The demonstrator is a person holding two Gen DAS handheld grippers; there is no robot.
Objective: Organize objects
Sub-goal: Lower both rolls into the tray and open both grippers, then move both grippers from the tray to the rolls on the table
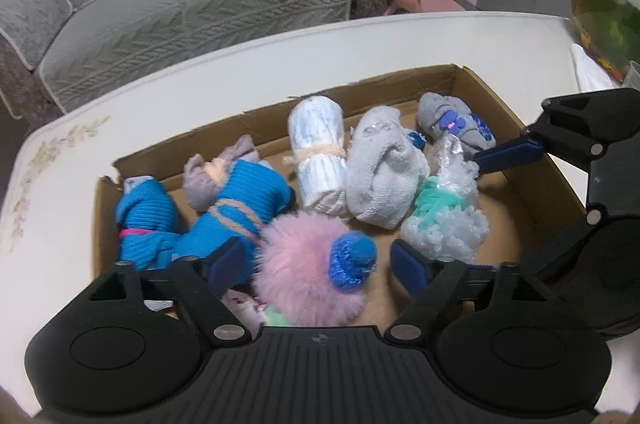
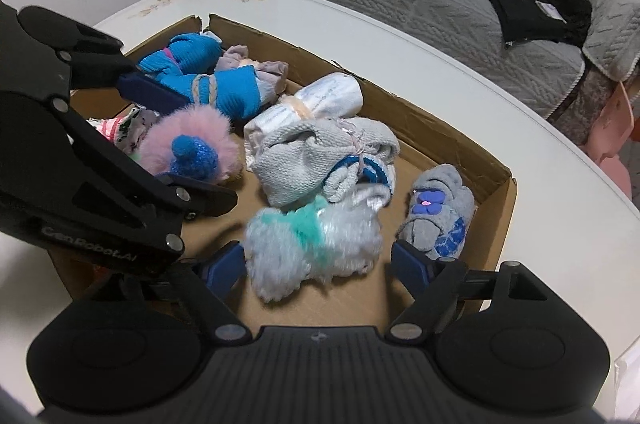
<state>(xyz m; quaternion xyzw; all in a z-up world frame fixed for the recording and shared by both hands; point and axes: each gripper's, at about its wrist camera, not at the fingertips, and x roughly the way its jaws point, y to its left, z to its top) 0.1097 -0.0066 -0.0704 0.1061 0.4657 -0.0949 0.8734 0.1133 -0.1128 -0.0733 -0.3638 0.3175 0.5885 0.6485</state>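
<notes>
1. Cardboard box [image 1: 460, 76] on the table [image 1: 240, 64] — holds all the rolled sock bundles.
2. Pink fluffy bundle [image 1: 296, 264], near wall of the box: soft, light, slippery fur. I judge its middle the best place to pinch.
3. My left tool [image 1: 320, 264] — wide, straddling it, pads clear.
4. My right tool [image 2: 320, 264] — wide around the white-and-teal fuzzy bundle [image 2: 312, 244], not gripping.

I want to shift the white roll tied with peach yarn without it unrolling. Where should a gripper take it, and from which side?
Grip the white roll across its tied waist, at the peach yarn, coming down from above. It lies flat in the cardboard box, and the yarn pinches it narrowest there, so the pads would likely hold the layers together. Bundles crowd both sides, so the jaws' room looks tight.
</notes>
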